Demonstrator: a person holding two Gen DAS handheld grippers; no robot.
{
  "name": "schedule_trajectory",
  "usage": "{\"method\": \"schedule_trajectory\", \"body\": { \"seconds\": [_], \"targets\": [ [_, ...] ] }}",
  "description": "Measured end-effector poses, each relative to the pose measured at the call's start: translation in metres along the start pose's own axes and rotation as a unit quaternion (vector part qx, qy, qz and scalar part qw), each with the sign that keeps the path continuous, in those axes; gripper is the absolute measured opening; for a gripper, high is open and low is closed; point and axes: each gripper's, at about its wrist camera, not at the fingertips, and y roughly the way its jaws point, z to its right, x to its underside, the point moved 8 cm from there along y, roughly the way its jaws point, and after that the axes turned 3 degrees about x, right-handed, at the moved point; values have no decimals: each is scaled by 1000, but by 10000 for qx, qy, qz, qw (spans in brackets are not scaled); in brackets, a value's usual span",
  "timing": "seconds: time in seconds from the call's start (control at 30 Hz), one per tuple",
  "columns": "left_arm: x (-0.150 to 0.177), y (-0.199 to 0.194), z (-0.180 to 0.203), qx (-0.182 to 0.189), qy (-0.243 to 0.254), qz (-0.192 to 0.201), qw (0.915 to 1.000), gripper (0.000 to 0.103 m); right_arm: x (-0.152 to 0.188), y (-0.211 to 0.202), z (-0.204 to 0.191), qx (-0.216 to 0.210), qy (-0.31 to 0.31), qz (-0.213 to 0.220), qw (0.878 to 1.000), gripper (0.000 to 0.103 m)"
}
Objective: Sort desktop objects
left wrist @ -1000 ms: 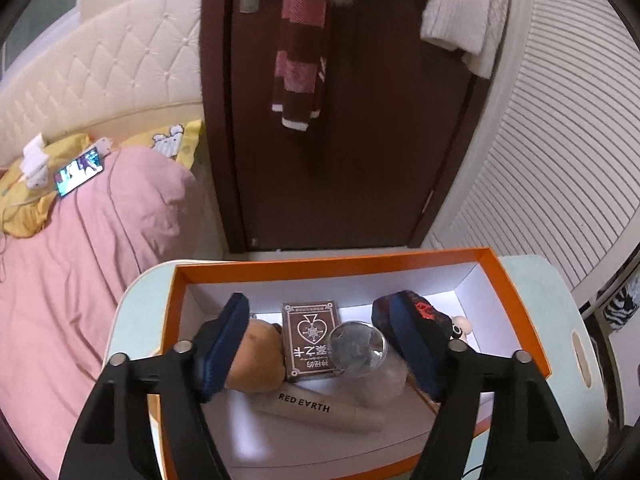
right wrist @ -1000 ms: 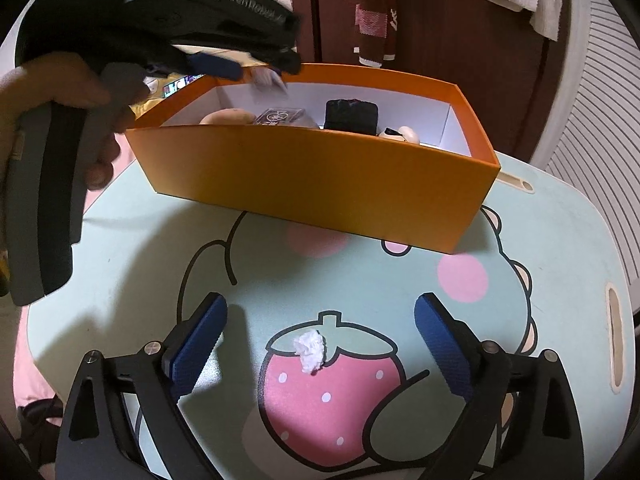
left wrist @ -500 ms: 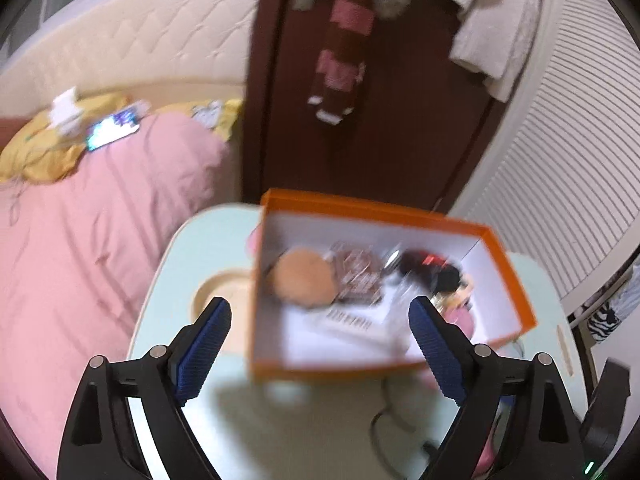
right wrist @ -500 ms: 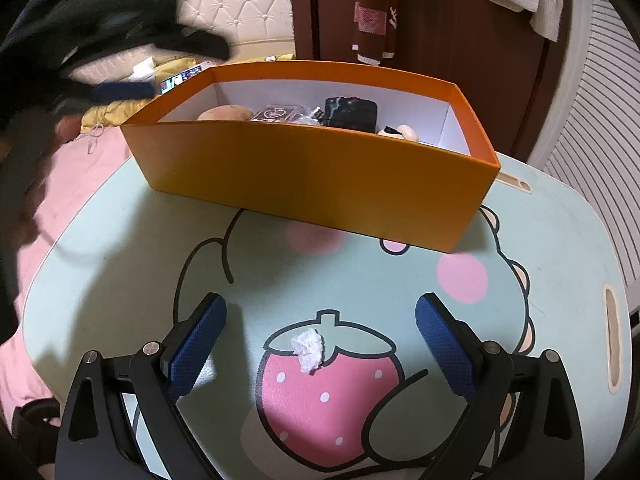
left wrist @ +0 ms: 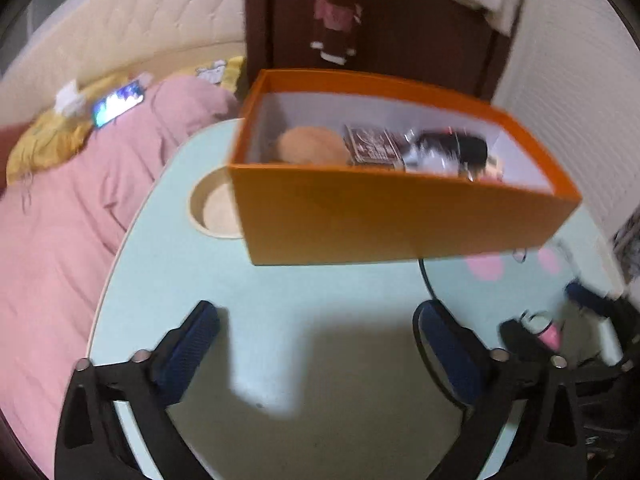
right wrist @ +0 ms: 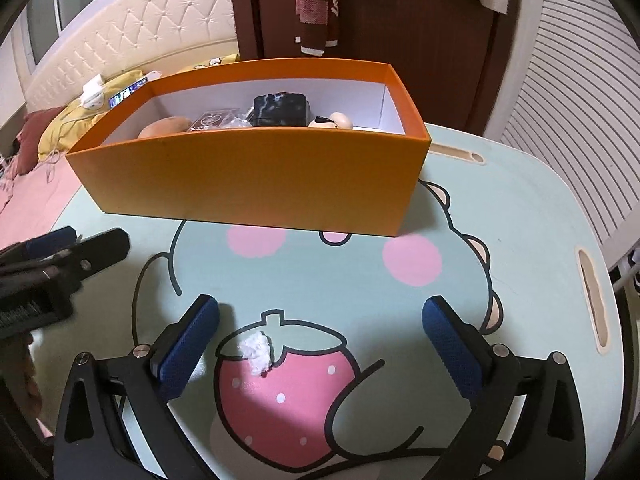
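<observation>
Left gripper out of the box, empty; one scrap left on the table.

Left gripper (right wrist: 60, 252), at 9 o'clock in the right wrist view, has pulled back from over the orange box (right wrist: 256, 184) to hover low above the bare table (left wrist: 280, 320), jaws spread wide, nothing between them. I judge its drop-off done. Box sits at 12 o'clock, holding a round tan object (right wrist: 166, 126), a dark red card pack (left wrist: 370, 148), a black block (right wrist: 280, 108) and a small pale figure (right wrist: 334, 120). Motion blur makes the pack's print unreadable now; no other writing legible. Right gripper (right wrist: 320, 340) is likewise spread and empty, unmoved, with the white paper wad (right wrist: 256, 350) between its fingers on the strawberry print, at 6 o'clock. Likely the next pick.
</observation>
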Motion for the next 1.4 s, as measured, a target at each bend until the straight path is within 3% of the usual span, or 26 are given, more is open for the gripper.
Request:
{"method": "schedule_trajectory", "body": {
  "seconds": [0.13, 1.4],
  "targets": [
    [1, 5, 0, -253, 72, -90, 9996, 102, 0, 0, 1, 4, 2, 21, 10000, 102],
    [-4, -4, -4, -268, 52, -78, 9996, 103, -5, 12, 6, -28, -37, 51, 10000, 102]
  ]
}}
